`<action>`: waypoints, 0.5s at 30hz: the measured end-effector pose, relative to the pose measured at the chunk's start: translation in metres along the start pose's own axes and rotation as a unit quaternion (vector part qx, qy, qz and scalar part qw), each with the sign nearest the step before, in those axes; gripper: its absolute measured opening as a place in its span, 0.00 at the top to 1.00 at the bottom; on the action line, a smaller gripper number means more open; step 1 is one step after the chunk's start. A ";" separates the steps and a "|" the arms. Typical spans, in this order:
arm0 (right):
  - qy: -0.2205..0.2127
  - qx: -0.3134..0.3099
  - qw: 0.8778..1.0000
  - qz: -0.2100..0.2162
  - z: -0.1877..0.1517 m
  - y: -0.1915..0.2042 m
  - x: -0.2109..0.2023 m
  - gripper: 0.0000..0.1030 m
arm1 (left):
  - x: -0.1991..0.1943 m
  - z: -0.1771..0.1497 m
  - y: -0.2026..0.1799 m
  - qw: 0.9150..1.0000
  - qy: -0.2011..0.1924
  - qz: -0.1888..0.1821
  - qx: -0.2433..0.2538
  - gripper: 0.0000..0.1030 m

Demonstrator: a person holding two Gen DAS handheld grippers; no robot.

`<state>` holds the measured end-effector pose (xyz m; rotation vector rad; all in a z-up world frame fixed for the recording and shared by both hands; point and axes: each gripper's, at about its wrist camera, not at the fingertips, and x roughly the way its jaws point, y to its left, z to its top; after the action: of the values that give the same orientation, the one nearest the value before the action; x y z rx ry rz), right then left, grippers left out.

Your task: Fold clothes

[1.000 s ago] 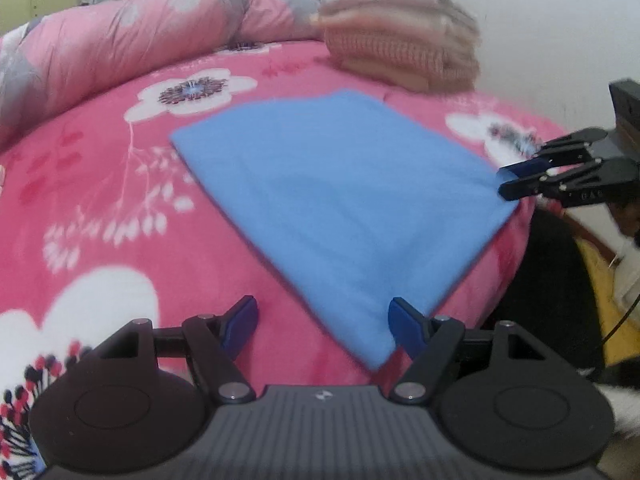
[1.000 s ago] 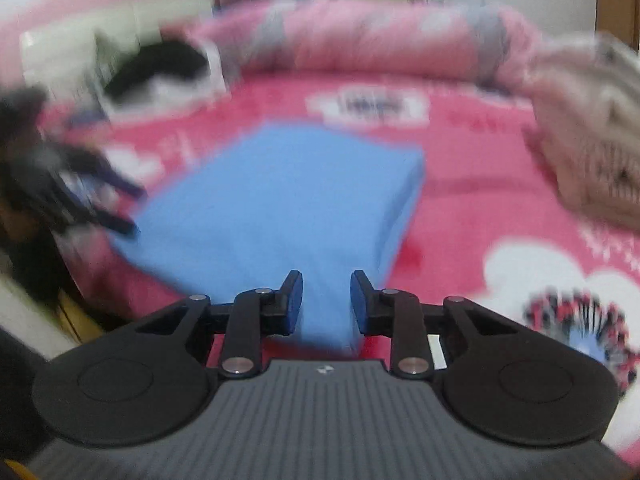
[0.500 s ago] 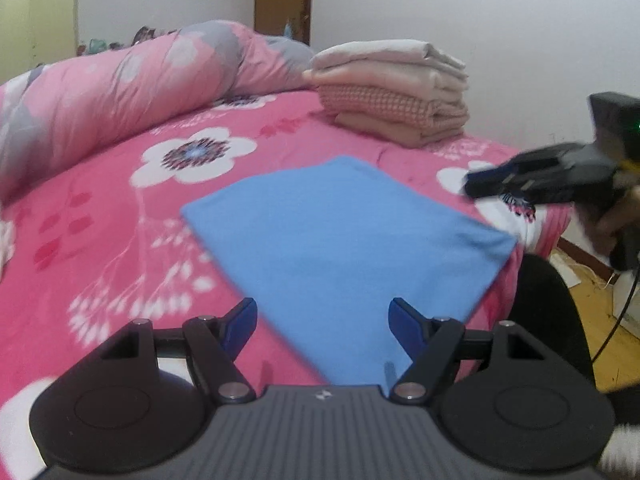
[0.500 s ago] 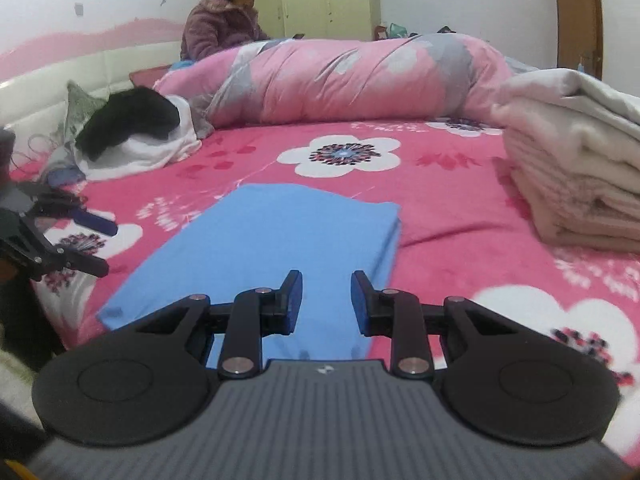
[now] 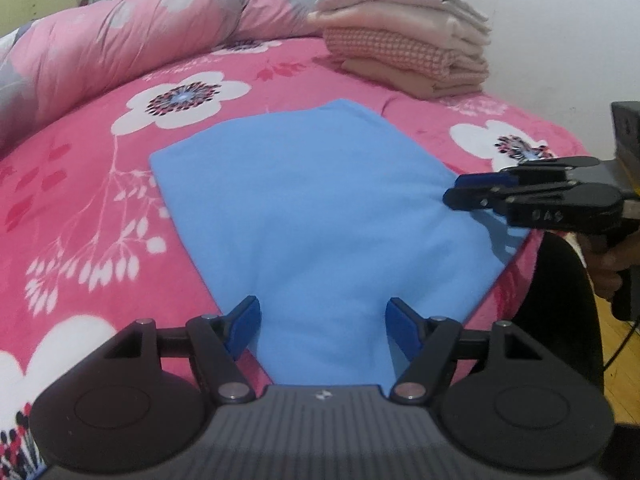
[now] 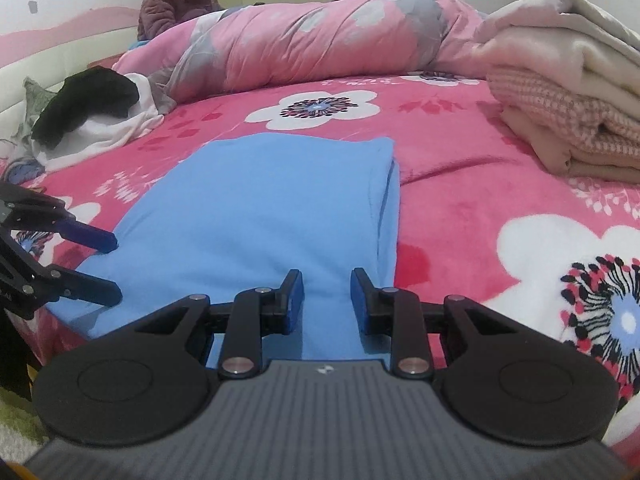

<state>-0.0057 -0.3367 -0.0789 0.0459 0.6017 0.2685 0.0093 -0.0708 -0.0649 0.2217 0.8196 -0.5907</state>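
Left claw (image 5: 322, 330) spread wide and empty over the near corner of the folded blue garment (image 5: 320, 216), right claw (image 6: 326, 300) narrowly parted and likewise gripping nothing at the neighbouring corner, pads clear of the cloth on both. Flat in a neat rectangle on the pink flowered bed (image 5: 80, 216) near its edge, well short of the stack of folded linens (image 5: 408, 48) and the rolled quilt (image 6: 320, 40) beyond. Probably between folds: next, down onto both near corners, pinch through every layer, then carry them across to the far edge evenly.
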 end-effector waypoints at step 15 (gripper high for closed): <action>0.007 -0.036 0.998 -0.059 0.014 0.029 0.008 0.75 | 0.004 0.009 -0.008 0.996 0.052 0.068 -0.030 0.18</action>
<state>0.0014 -0.3066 -0.0686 -0.0616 0.6061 0.1753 0.0126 -0.0825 -0.0616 0.2518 0.9140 -0.4288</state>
